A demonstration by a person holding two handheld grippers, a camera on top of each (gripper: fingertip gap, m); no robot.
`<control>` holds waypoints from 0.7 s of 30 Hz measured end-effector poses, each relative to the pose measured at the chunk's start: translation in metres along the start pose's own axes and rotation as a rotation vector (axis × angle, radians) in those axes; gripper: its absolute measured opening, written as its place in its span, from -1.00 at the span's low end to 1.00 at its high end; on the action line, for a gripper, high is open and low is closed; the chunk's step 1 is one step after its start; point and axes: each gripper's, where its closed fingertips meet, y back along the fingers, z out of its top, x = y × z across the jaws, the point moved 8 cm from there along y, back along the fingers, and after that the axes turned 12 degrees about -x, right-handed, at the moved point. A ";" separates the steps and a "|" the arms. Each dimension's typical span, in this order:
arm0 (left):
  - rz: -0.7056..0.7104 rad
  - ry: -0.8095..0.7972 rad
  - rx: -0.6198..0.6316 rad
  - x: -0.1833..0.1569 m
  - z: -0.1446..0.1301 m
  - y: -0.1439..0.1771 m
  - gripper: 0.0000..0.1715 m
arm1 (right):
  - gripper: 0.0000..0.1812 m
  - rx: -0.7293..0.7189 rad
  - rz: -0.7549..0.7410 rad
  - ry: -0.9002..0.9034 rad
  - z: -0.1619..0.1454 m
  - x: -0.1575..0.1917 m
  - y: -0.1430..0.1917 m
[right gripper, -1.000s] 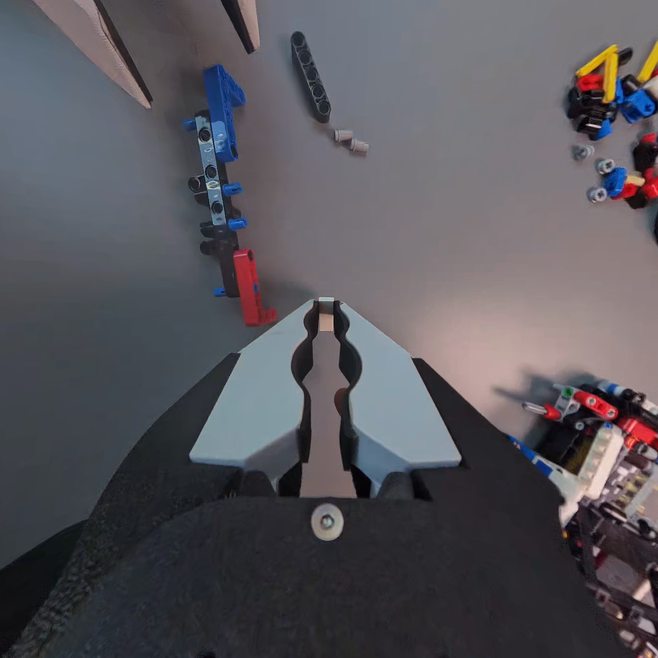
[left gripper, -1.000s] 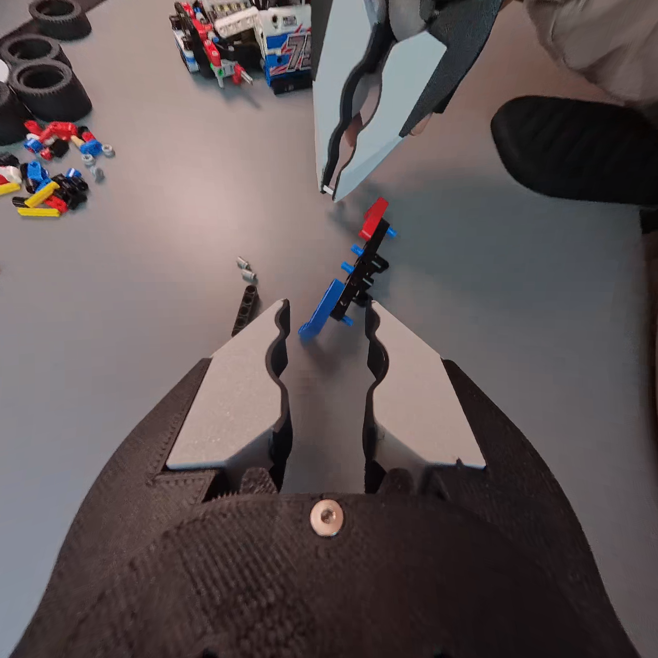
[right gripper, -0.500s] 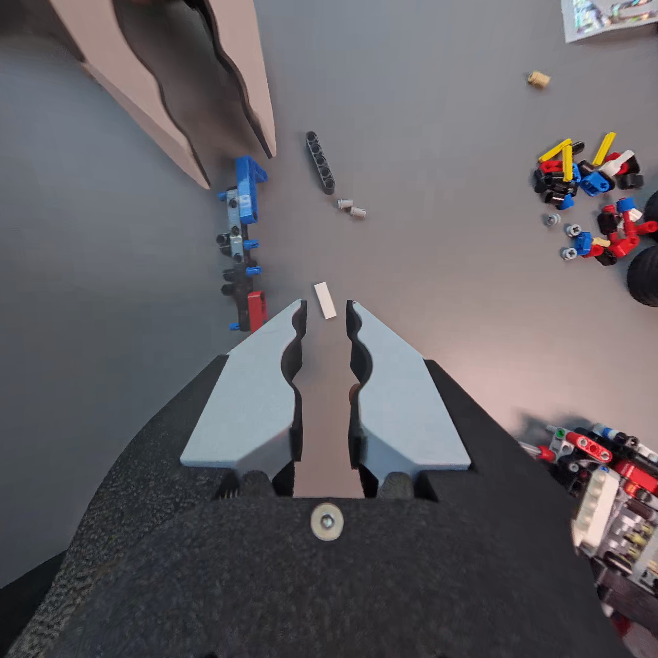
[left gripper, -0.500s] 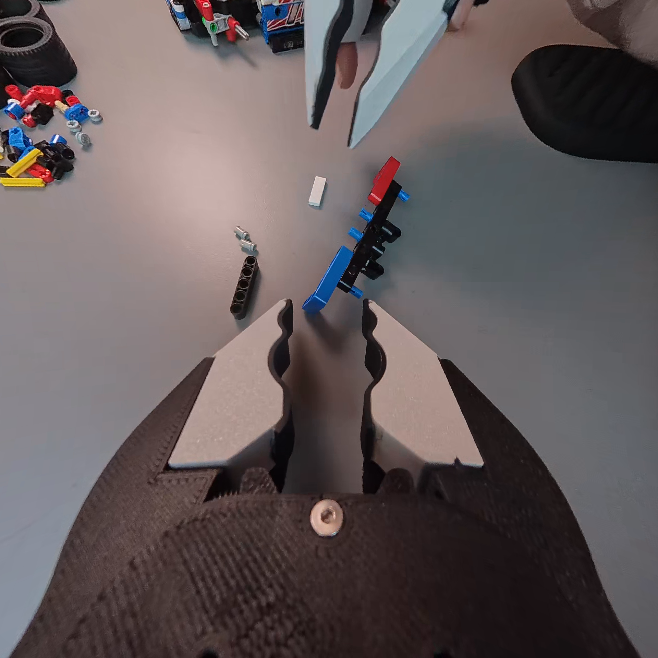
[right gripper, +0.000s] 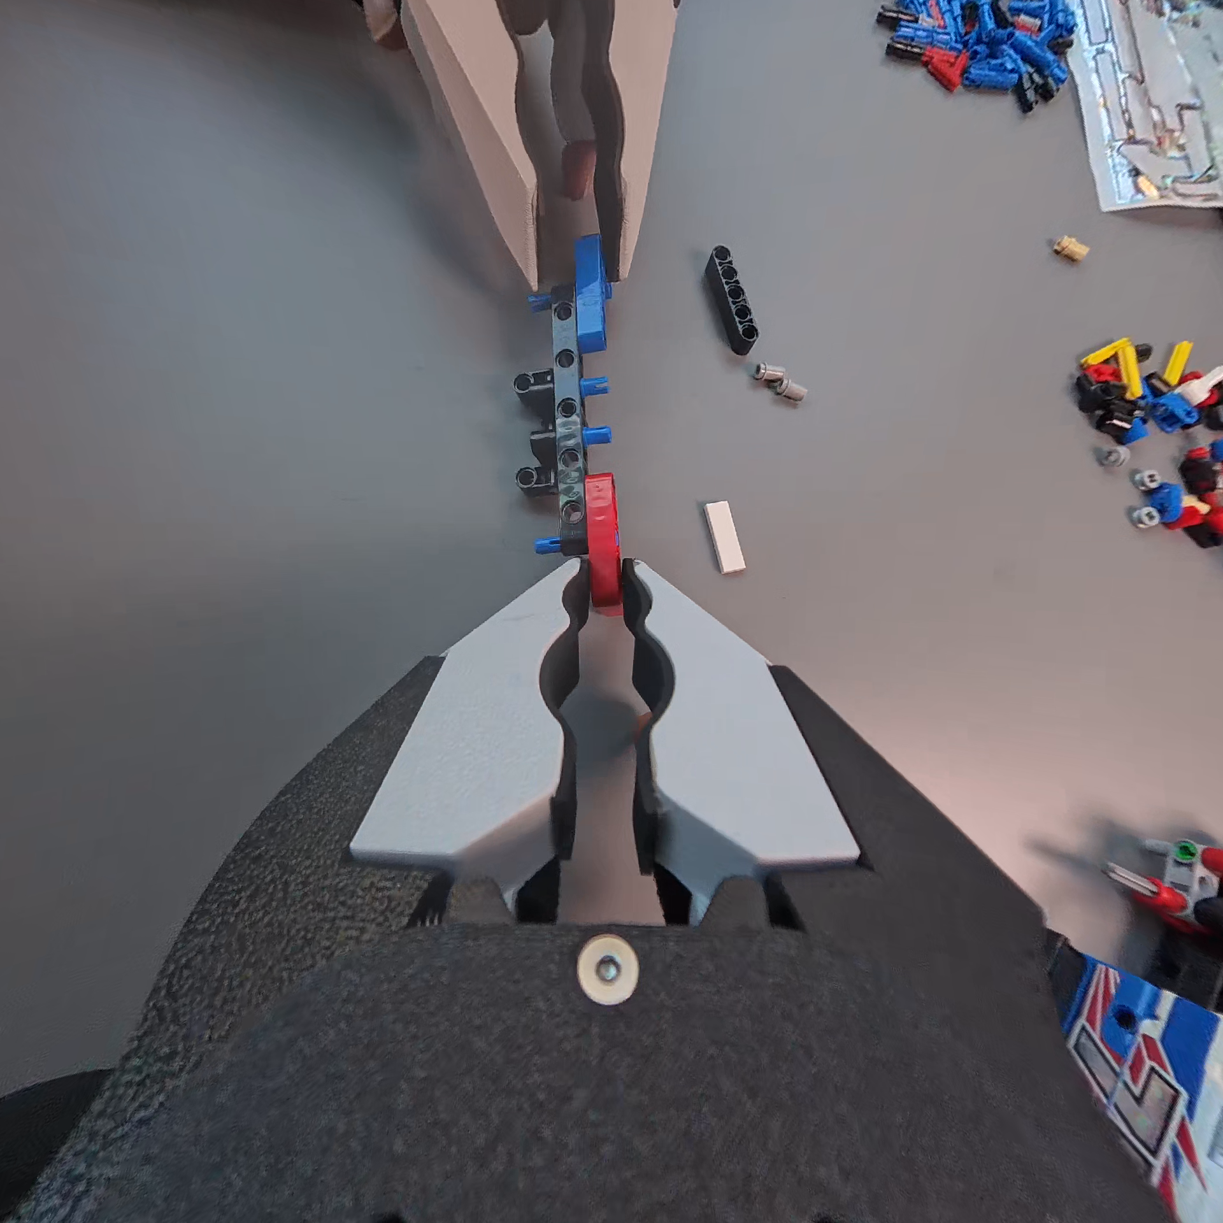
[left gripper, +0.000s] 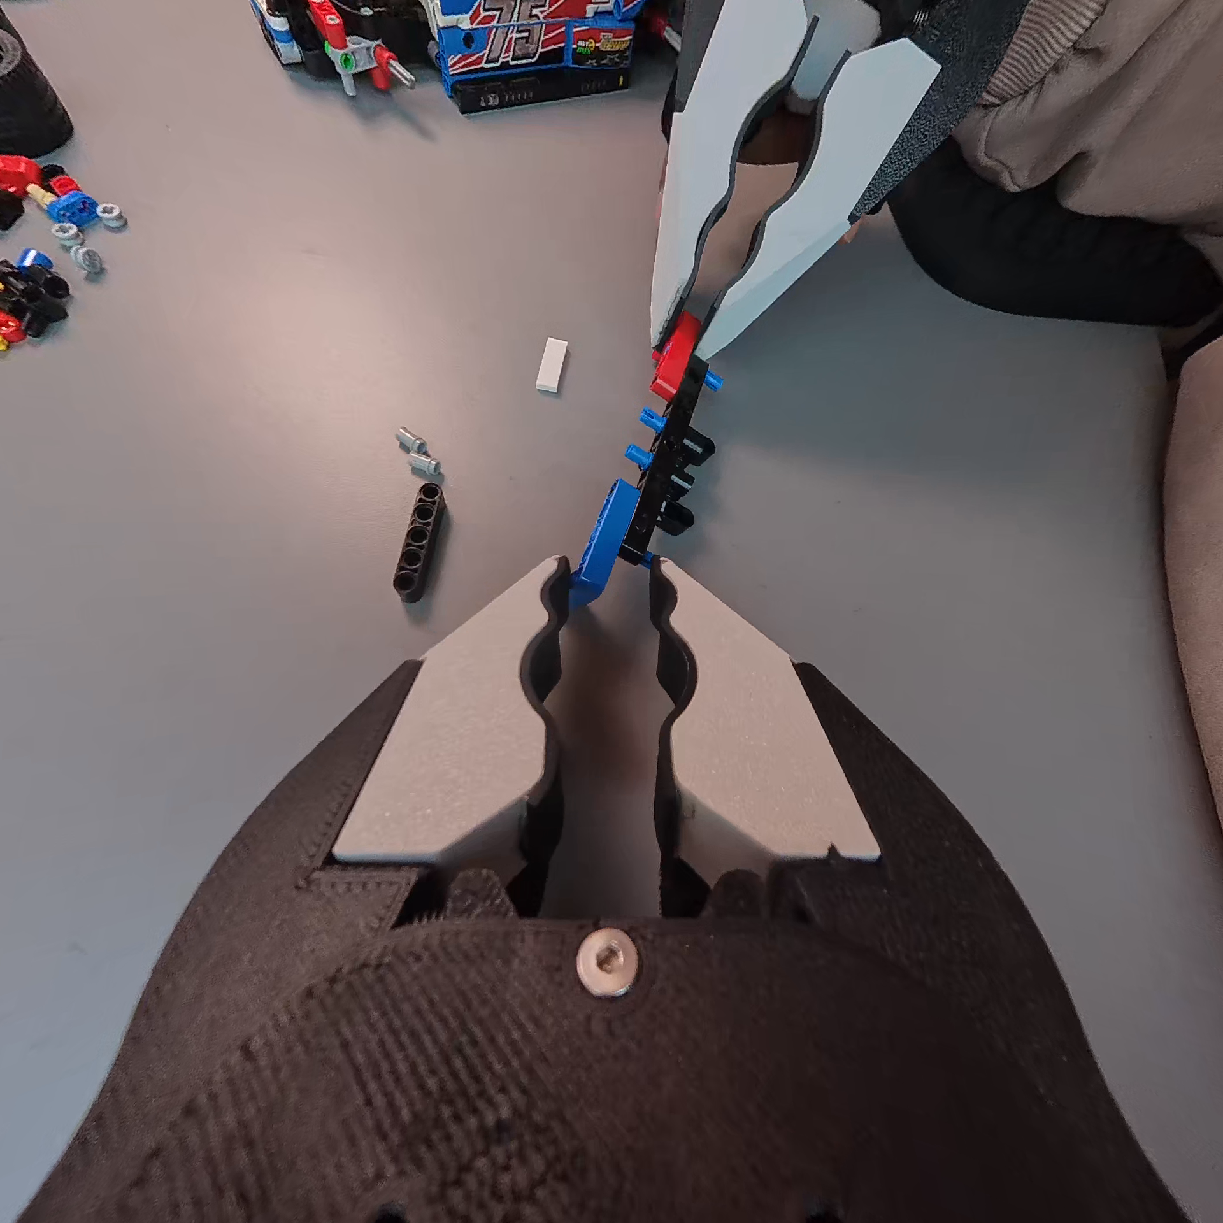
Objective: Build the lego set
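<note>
A long black beam assembly [left gripper: 668, 463] with blue pins, a blue piece [left gripper: 602, 536] at one end and a red piece [left gripper: 675, 354] at the other stands on edge on the grey table. My left gripper [left gripper: 609, 568] is open, its tips on either side of the blue end. My right gripper [right gripper: 603, 566] is shut on the red piece [right gripper: 602, 529]; it also shows in the left wrist view [left gripper: 685, 341]. The left gripper shows in the right wrist view [right gripper: 579, 281] around the blue piece [right gripper: 591, 298]. A white tile [left gripper: 551, 364] lies loose on the table.
A short black beam [left gripper: 419, 543] and two grey pins [left gripper: 418, 450] lie left of the assembly. The partly built truck [left gripper: 516, 53] stands at the back, with loose pieces [left gripper: 40, 265] and a tyre [left gripper: 26, 99] at the left. An instruction sheet [right gripper: 1151, 112] and a pile of pins [right gripper: 979, 40] show in the right wrist view. A person's sleeve [left gripper: 1092, 99] is at the right. The left gripper's tips are roughly 9 cm from the right gripper's. To the white tile [left gripper: 551, 364]: right tips about 4 cm, left tips about 9 cm. My right wrist view [right gripper: 724, 532] looks at it from another angle.
My right gripper let go of the white tile on the table, moved to the assembly and shut on its red end. My left gripper moved forward and narrowed around the blue end.
</note>
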 end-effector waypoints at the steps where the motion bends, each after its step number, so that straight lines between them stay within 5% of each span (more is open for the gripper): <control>1: -0.013 0.011 -0.004 0.000 0.000 0.001 -0.73 | -0.92 -0.007 -0.010 0.024 0.000 0.002 0.000; 11: -0.065 0.096 -0.087 0.004 0.005 0.007 -0.67 | -0.93 -0.114 -0.153 0.279 0.007 0.009 0.000; 21: -0.017 -0.147 -0.006 -0.006 0.001 0.001 -0.63 | -0.94 -0.161 -0.039 0.042 0.004 0.010 0.000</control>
